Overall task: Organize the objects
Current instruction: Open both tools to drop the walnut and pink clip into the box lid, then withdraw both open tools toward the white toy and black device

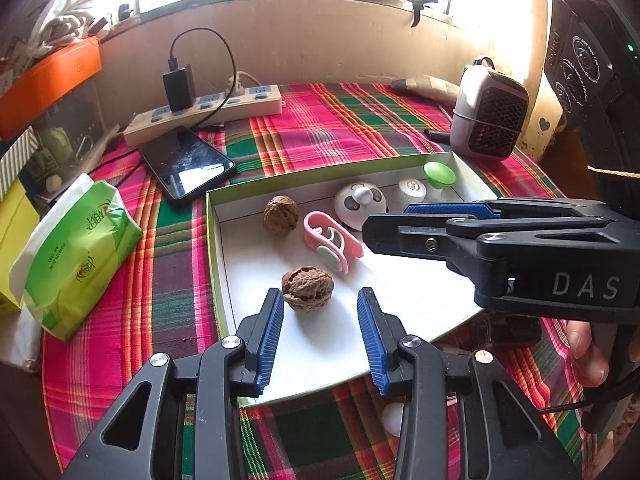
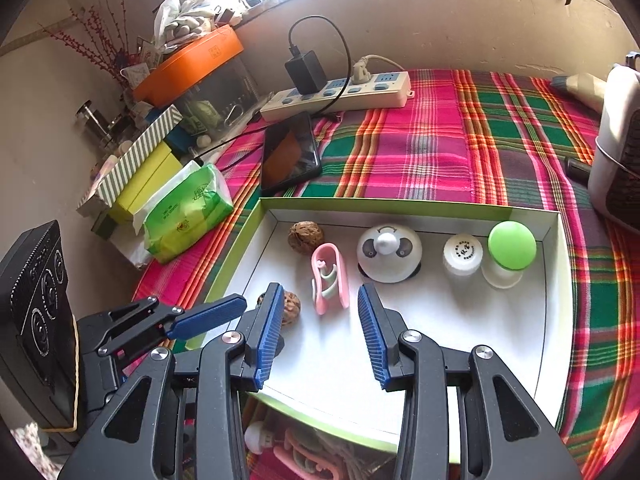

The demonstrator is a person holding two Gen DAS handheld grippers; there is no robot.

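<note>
A shallow white box with a green rim (image 1: 216, 256) (image 2: 558, 248) lies on the plaid cloth. In it are two walnuts, one near (image 1: 307, 288) (image 2: 291, 306) and one far (image 1: 280, 214) (image 2: 305, 237), a pink clip (image 1: 332, 245) (image 2: 329, 278), a white panda-faced dome (image 1: 360, 204) (image 2: 389, 253), a small white bottle (image 1: 412, 191) (image 2: 463, 254) and a green-capped piece (image 1: 439, 175) (image 2: 511, 251). My left gripper (image 1: 320, 300) is open and empty, with the near walnut by its left finger. My right gripper (image 2: 318, 300) is open and empty over the box; it shows in the left wrist view (image 1: 440, 226).
A green tissue pack (image 1: 80, 256) (image 2: 188, 212), a phone (image 1: 186, 164) (image 2: 290, 154) and a power strip with charger (image 1: 204, 110) (image 2: 340, 94) lie behind and left of the box. A small heater (image 1: 490, 114) (image 2: 618, 168) stands at the right. Boxes are stacked at the left.
</note>
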